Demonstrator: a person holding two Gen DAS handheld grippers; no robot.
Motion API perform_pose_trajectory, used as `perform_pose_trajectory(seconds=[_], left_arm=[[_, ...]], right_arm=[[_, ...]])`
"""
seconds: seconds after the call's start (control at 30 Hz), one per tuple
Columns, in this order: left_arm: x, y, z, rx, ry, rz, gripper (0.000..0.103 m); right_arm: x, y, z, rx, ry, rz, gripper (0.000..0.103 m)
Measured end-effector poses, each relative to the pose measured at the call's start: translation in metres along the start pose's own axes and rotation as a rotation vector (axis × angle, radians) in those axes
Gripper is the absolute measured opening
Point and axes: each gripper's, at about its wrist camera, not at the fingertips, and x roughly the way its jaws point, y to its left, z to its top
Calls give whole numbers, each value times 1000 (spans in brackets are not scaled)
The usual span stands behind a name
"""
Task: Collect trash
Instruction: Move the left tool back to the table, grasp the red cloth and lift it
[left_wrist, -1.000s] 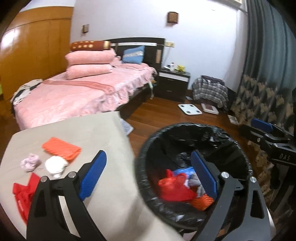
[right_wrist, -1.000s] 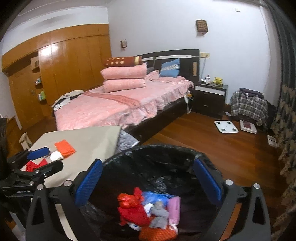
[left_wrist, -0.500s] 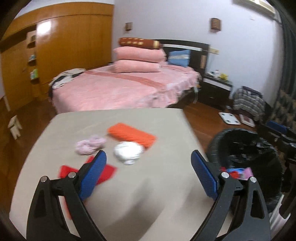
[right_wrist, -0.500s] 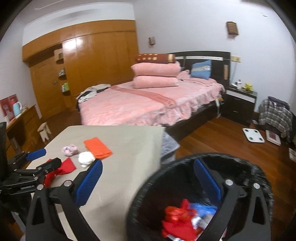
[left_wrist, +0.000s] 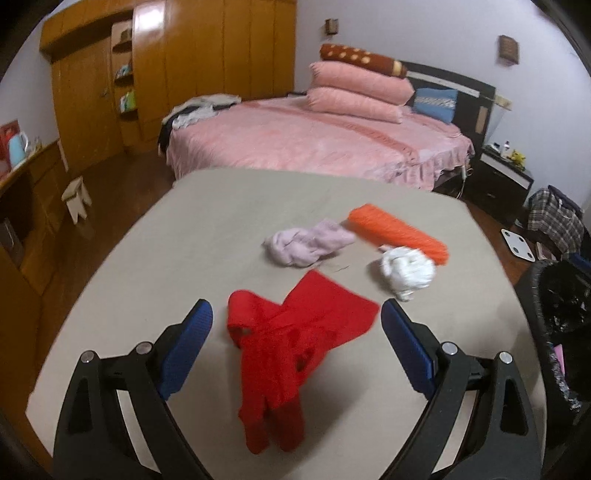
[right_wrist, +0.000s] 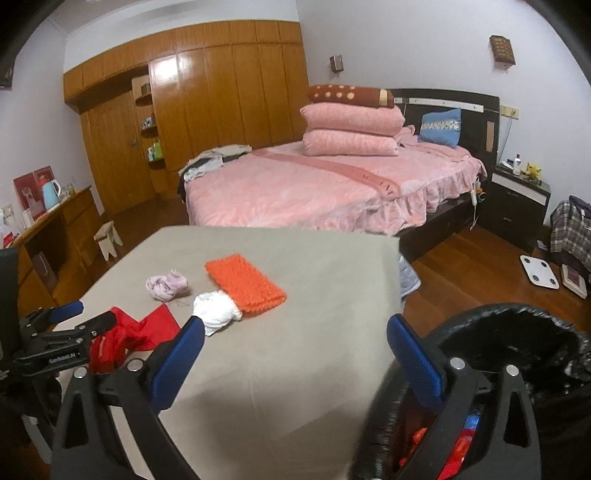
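Red crumpled bag (left_wrist: 291, 354) sits low center on the grey table (left_wrist: 207, 236), right between the left gripper (left_wrist: 297, 349)'s wide-open blue fingers, which hold nothing. White wad (left_wrist: 406, 271), pink wad (left_wrist: 306, 245) and orange cloth (left_wrist: 399, 232) lie above it. Right gripper (right_wrist: 293, 356) is spread open and empty too, with the black-lined bin (right_wrist: 517, 332) at lower right.

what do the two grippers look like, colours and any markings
Both are alike: the left gripper and the right gripper have black Y-shaped plastic frames with silver round screw heads, and each finger ends in a ribbed blue pad. From the right wrist view, the left gripper's side carries small white lettering, too small to read surely. No cables or sleeves show.
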Motion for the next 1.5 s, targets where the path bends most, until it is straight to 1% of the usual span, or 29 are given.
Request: perform_pose_trajectory(seconds=[0.17,0.4,0.53,0.63,0.7,0.77,0.8,0.9,0.97,1.1,1.17,1.3,1.37,1.5], left_arm=[[21,7,-6,-9,56,-9,90],[46,13,-11,-65,125,-49,90],[57,10,-16,-69,164,-63,89],[60,1,-17,-48,174,-48,87],[61,-2,-17,-43,175,-44,81],[61,-4,-15,-35,177,-22,66],[62,-6,-14,-28,178,-5,62],[62,-7,-10,-21,170,28,28],[61,-6,-8,-35,166,20,15],[59,-6,-8,-39,153,13,9],[54,-4,-6,-53,135,-1,9],[37,3,2,-70,83,4,9],[31,8,7,-75,63,13,9],[24,19,12,-65,39,45,9]], right_arm=[[23,9,-9,-11,49,-7,97],[34,15,-13,-38,67,-7,97],[37,15,-13,-44,75,-6,97],[38,15,-12,-47,76,-5,97],[39,16,-12,-49,77,-6,97],[40,16,-11,-49,78,-6,97],[40,16,-12,-48,79,-7,97],[42,15,-11,-46,81,-8,97],[41,15,-11,-47,81,-7,97],[45,17,-10,-47,83,1,97],[48,19,-8,-45,82,9,97],[56,29,-4,-37,80,36,97],[62,37,-1,-39,78,57,95],[76,56,3,-62,89,90,88]])
